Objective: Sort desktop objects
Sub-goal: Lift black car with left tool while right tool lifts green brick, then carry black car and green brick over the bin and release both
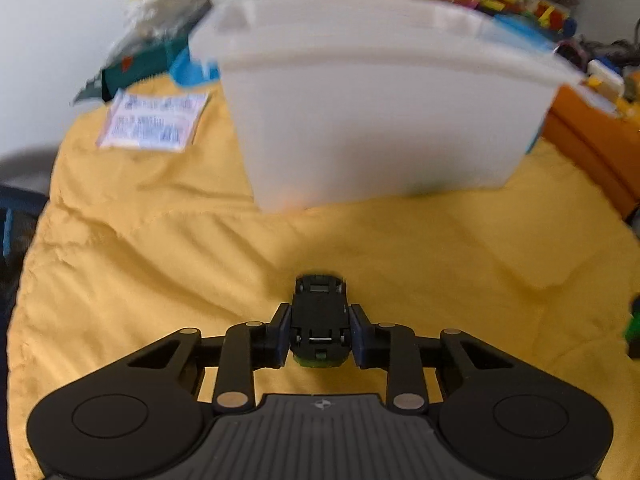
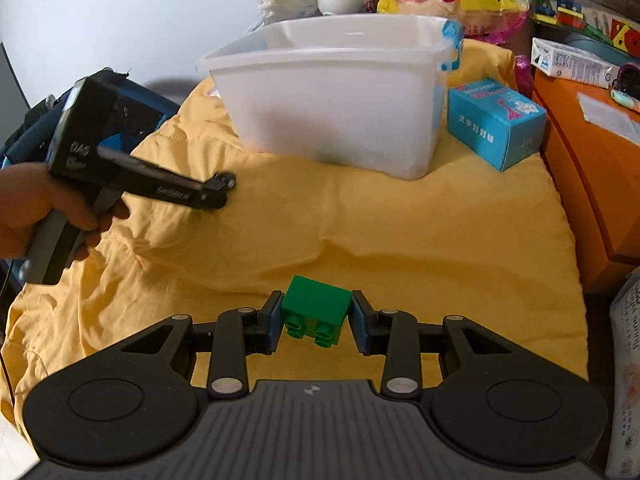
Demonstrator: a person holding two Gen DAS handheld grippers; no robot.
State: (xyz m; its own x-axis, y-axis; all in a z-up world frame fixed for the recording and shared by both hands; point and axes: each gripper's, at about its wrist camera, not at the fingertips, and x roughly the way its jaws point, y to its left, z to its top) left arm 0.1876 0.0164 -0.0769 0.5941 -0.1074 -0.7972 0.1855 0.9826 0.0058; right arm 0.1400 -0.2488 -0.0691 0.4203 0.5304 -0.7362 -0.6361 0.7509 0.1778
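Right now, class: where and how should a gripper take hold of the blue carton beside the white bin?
Grip the blue carton across its two long side faces, coming from above. It lies flat on the yellow cloth, clear of the white bin, so those flat parallel faces look reachable.

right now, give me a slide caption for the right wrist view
Right gripper clamps a green plastic building brick above the yellow cloth, facing the white translucent plastic bin.
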